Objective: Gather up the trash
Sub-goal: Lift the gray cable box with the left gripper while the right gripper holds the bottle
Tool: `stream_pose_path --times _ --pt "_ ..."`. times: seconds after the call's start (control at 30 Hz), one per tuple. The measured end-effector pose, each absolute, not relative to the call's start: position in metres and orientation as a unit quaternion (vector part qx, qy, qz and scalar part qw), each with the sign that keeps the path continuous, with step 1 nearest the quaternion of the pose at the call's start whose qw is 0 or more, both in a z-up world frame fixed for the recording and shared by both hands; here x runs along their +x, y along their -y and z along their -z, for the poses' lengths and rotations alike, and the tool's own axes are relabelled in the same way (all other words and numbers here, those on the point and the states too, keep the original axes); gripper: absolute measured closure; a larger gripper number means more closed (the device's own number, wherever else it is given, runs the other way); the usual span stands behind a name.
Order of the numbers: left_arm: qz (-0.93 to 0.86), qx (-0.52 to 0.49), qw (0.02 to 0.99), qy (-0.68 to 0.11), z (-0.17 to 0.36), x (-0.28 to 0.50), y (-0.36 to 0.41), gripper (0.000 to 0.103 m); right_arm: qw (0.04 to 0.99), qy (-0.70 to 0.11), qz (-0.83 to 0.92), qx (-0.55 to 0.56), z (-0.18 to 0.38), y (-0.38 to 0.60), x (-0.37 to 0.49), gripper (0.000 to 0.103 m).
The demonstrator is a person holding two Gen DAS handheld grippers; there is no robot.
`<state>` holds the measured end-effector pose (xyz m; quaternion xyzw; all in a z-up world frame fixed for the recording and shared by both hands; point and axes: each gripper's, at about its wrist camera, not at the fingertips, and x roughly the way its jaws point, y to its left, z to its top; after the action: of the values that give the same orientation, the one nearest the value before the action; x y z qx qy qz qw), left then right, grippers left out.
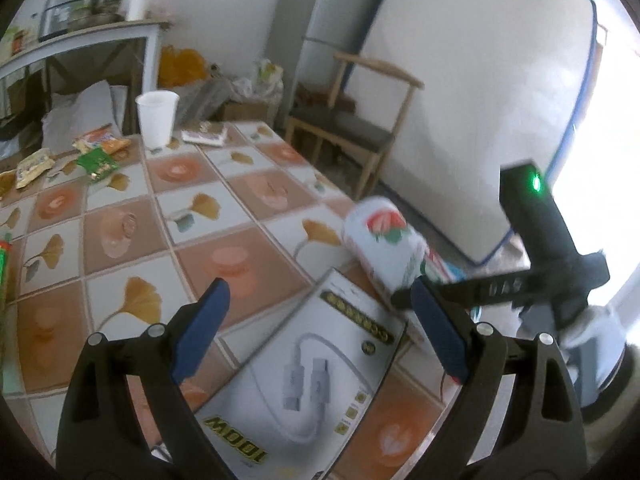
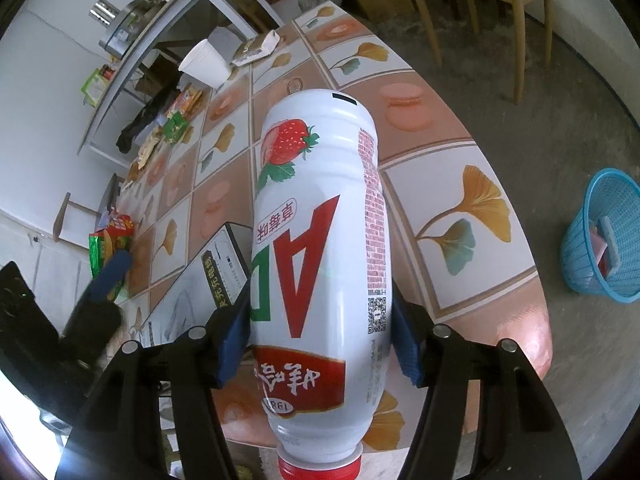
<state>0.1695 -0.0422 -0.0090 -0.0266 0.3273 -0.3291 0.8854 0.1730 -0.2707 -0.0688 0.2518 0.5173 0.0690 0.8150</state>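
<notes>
A white strawberry-drink bottle (image 2: pixel 316 240) with a red cap lies lengthwise between the blue pads of my right gripper (image 2: pixel 320 332), which is shut on it above the table's corner. In the left wrist view the same bottle (image 1: pixel 384 240) hangs beyond the table's edge, at the right. My left gripper (image 1: pixel 319 286) stands open over a white charger-cable box (image 1: pixel 312 380) on the tiled tablecloth (image 1: pixel 200 208), with nothing between its fingers. Snack wrappers (image 1: pixel 96 152) and a white paper cup (image 1: pixel 156 118) sit at the far end of the table.
A blue mesh basket (image 2: pixel 604 240) stands on the floor right of the table, with some things inside. A wooden chair (image 1: pixel 348 128) stands past the table's far corner. Bags and boxes lie on the floor by a white shelf (image 1: pixel 80 40). A green-and-red snack pack (image 2: pixel 108 240) sits left of the box.
</notes>
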Motion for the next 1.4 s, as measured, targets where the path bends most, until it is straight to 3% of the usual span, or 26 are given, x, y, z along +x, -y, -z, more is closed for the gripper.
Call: stream_pose_path --times 0.23,0.53,0.63,0.83,1.1,1.4 --pt "0.343 -0.073 0.883 -0.311 -0.016 0.14 0.031 0.015 0.815 -0.52 -0.068 0.245 0.068 0.269 0.178 0.043" --pt "0.352 -0.086 0.841 -0.403 0.028 0.073 0.015 0.015 0.826 -0.504 -0.095 0.234 0.049 0.268 0.196 0.043" --pt "0.327 -0.13 0.833 -0.427 0.045 0.074 0.001 0.016 0.83 -0.499 -0.118 0.218 0.041 0.257 0.211 0.043" --pt "0.308 -0.161 0.82 -0.455 0.06 0.079 -0.01 0.027 0.842 -0.5 -0.145 0.144 0.024 0.226 0.245 0.043" --pt "0.32 -0.163 0.812 -0.459 0.065 0.087 0.004 0.029 0.823 -0.539 -0.18 0.013 0.03 0.19 0.275 0.043" --pt "0.26 -0.2 0.835 -0.441 0.066 0.144 -0.015 0.03 0.789 -0.575 -0.204 0.067 0.039 0.196 0.232 0.044"
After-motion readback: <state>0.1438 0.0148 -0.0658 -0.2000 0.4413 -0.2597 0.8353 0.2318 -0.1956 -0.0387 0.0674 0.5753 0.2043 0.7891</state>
